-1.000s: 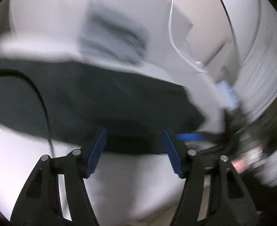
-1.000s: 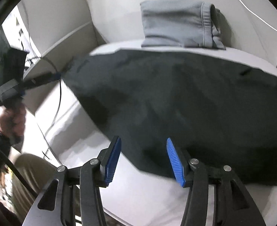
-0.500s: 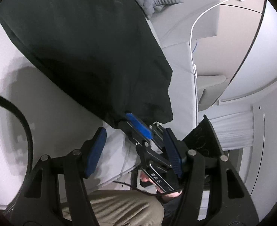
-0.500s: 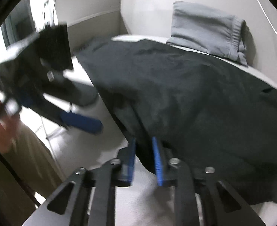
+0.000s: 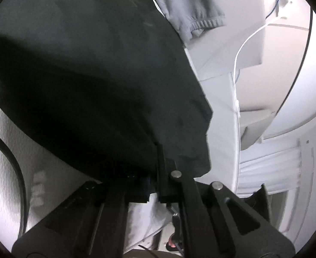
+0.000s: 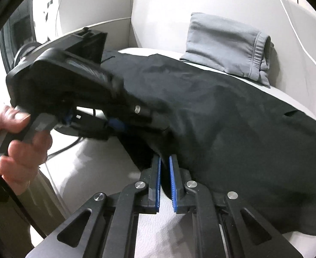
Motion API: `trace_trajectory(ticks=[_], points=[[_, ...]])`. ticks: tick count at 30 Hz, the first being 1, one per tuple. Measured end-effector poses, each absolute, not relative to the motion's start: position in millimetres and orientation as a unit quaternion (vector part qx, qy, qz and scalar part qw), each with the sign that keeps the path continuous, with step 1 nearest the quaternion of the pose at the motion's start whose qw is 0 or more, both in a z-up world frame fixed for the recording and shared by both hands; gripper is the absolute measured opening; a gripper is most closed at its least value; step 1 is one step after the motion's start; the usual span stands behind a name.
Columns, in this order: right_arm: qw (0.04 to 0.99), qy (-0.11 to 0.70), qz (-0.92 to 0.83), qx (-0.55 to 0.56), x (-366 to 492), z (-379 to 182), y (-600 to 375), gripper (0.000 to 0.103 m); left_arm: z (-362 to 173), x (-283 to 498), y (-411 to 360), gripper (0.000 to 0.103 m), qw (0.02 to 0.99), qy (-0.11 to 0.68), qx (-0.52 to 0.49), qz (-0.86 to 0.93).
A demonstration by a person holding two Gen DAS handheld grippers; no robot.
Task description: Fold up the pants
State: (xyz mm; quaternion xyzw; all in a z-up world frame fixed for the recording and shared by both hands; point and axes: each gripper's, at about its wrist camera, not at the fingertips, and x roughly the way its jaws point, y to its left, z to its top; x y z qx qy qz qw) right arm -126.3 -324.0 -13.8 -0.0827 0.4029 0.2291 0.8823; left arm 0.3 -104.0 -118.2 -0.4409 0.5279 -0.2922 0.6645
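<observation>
The black pants lie spread over a white cushioned seat. My right gripper is shut on the pants' near edge, cloth pinched between its blue pads. My left gripper reaches in from the left in the right wrist view, its fingers buried in the same edge just beside the right one. In the left wrist view the pants fill the frame and my left gripper is shut on their hem, the cloth draped over its fingertips.
Folded grey sweatpants sit at the back of the seat, also in the left wrist view. A white cable runs along the seat's edge. A black cable crosses the cushion at left.
Both grippers were open a second ago. The right closed on the pants' edge first; the left swung over beside it and has now closed on the same edge.
</observation>
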Motion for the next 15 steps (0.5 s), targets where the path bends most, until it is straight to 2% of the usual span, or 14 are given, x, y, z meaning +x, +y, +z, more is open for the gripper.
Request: trace_trajectory(ticks=[1, 3, 5, 11, 15], points=[[0.884, 0.401, 0.223, -0.092, -130, -13, -323, 0.012, -119, -1, -101, 0.001, 0.660, 0.522, -0.451, -0.297], [0.891, 0.386, 0.210, -0.115, -137, -11, -320, 0.027, -118, -2, -94, 0.001, 0.651, 0.508, -0.471, -0.310], [0.900, 0.361, 0.191, -0.153, -143, -10, -314, 0.051, -114, -2, -93, 0.001, 0.646, 0.500, -0.481, -0.320], [0.906, 0.319, 0.177, -0.213, -137, -9, -284, 0.051, -110, -4, -90, 0.001, 0.636, 0.493, -0.491, -0.333], [0.893, 0.340, 0.117, -0.269, -120, -28, -274, 0.051, -111, -4, -91, 0.001, 0.633, 0.496, -0.492, -0.334]])
